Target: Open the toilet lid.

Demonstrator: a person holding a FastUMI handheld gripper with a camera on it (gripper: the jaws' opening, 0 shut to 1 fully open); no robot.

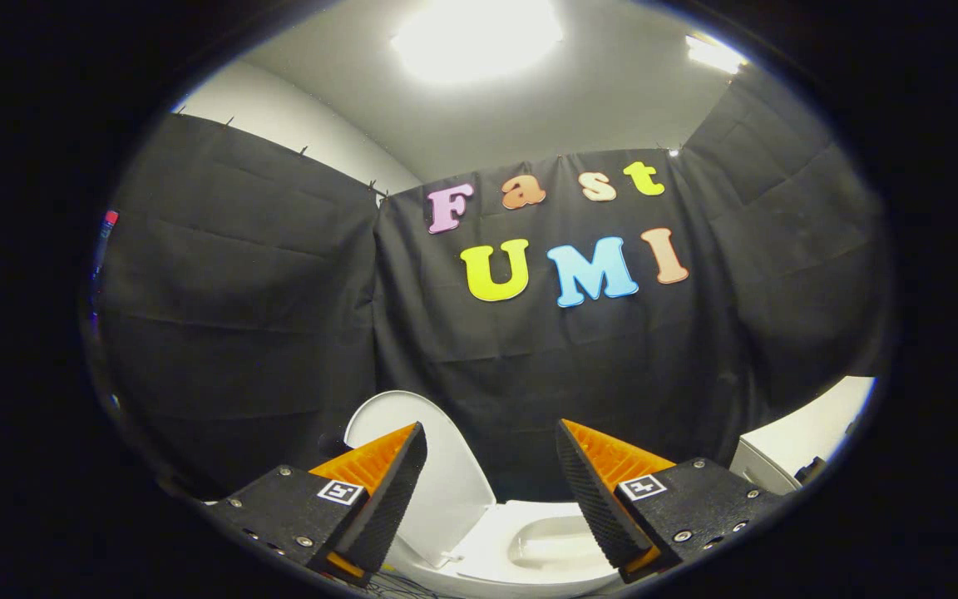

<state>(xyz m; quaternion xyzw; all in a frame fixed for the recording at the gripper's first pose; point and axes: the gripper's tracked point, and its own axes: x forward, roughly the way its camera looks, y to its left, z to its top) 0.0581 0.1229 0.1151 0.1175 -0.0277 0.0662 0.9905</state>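
While the tongs stood wide apart and gripped nothing, the toilet lid stood raised, apparently against the black cloth wall, beyond them, above the bowl.

Two ceiling lights glare overhead; the booth below is dim, edges fisheye-warped.

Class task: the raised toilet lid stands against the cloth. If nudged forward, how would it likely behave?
The toilet lid looks like stiff moulded plastic, so it probably swings whole rather than bending. Standing near upright, it may drop shut. The open claw touches nothing.
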